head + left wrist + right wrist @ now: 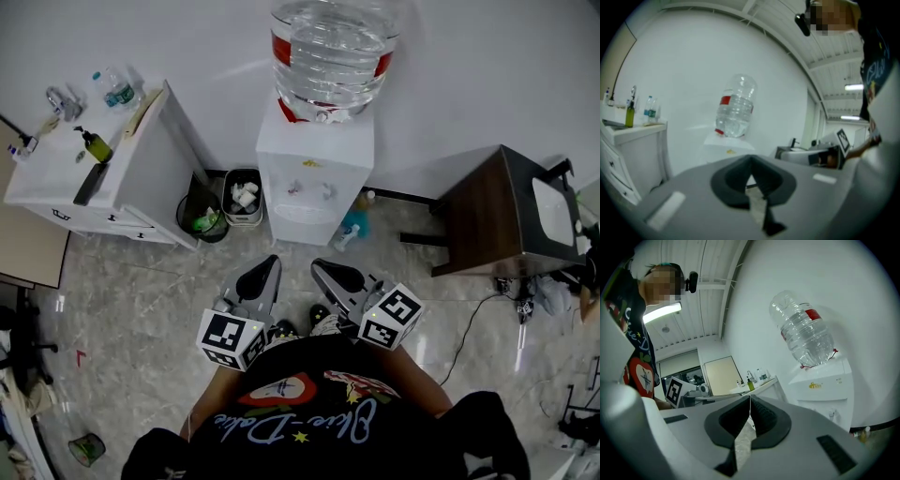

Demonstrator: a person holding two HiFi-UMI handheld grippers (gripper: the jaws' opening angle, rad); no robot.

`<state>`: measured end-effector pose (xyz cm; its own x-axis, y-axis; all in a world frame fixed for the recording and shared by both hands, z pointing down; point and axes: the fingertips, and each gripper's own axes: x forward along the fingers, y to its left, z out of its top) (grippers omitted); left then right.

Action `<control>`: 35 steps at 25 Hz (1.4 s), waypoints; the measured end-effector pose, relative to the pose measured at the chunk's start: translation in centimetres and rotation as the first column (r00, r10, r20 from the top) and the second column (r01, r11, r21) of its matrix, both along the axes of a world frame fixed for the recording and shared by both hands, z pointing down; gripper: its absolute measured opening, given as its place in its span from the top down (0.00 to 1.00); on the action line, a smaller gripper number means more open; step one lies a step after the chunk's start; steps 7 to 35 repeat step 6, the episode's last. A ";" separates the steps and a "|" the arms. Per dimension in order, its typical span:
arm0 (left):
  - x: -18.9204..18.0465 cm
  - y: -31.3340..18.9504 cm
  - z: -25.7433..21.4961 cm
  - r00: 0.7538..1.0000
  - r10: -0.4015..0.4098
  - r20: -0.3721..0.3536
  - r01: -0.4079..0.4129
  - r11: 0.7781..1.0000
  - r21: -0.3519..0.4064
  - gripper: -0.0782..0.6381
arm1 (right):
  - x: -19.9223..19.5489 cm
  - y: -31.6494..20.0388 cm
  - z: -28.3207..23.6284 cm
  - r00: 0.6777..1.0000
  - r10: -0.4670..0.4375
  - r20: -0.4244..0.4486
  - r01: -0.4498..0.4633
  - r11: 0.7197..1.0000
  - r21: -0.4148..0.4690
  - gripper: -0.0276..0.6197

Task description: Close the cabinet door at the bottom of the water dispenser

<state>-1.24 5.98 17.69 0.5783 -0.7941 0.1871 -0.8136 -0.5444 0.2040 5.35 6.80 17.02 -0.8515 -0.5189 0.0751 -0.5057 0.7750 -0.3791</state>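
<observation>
Both my left gripper (266, 272) and right gripper (326, 272) hang empty, jaws together, well short of the dispenser (314, 173), whose bottom door no view shows, so I cannot tell if it's shut.

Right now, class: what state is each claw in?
Left claw: closed, holding nothing.
Right claw: closed, holding nothing.

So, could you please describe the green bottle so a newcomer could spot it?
From the water dispenser against the wall, look left to the white cabinet. On its top stands the green bottle, the only one with a dark pump; the neighbouring water bottle is clear.
</observation>
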 end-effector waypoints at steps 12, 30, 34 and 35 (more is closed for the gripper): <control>0.8 0.4 -0.2 0.998 0.048 0.032 -0.049 0.998 0.030 0.89 | -0.2 1.2 -0.9 0.999 0.033 0.025 -0.033 0.999 0.006 0.93; 0.8 0.4 -0.2 0.998 0.048 0.032 -0.049 0.998 0.030 0.89 | -0.2 1.2 -0.9 0.999 0.033 0.025 -0.033 0.999 0.006 0.93; 0.8 0.4 -0.2 0.998 0.048 0.032 -0.049 0.998 0.030 0.89 | -0.2 1.2 -0.9 0.999 0.033 0.025 -0.033 0.999 0.006 0.93; 0.8 0.4 -0.2 0.998 0.048 0.032 -0.049 0.998 0.030 0.89 | -0.2 1.2 -0.9 0.999 0.033 0.025 -0.033 0.999 0.006 0.93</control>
